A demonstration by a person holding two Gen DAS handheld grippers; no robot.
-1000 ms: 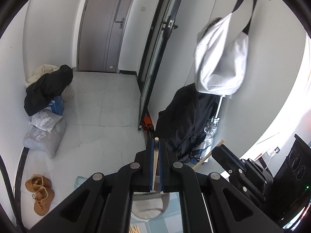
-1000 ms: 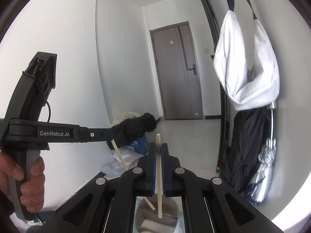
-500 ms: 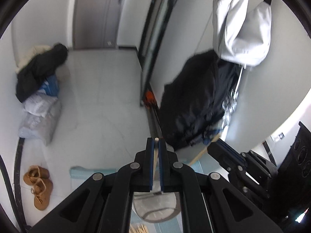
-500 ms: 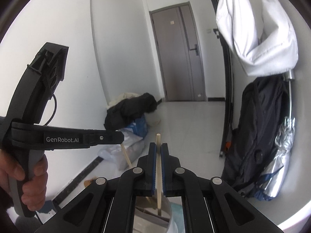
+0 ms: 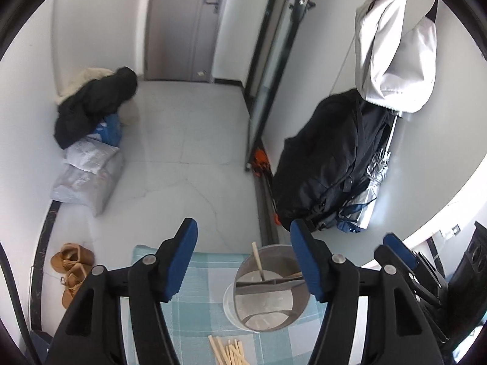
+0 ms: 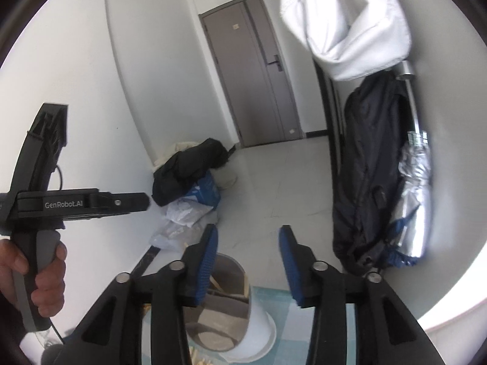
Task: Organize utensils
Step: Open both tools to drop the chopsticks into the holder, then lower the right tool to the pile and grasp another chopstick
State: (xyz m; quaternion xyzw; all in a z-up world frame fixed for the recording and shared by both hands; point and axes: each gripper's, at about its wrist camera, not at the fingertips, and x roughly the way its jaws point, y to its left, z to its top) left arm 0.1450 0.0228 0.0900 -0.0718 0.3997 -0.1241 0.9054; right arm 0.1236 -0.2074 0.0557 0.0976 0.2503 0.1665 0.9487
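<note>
Left wrist view: left tongs (image 5: 243,258) now spread wide, empty; a second ago they pinched a chopstick.
Right wrist view: right tongs (image 6: 248,261) likewise parted, stick released.
Meaning: both sticks probably delivered; loose pile remains.
Holder (image 5: 264,307): round, smooth metal, divided, upright on checked cloth (image 5: 201,313).
Chopsticks (image 5: 258,263): slim pale wood, leaning inside.
Loose sticks (image 5: 228,352): beside holder.

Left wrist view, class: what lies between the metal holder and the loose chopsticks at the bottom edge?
Only bare checked cloth separates the metal holder from the loose chopsticks, shown in the left wrist view.
</note>
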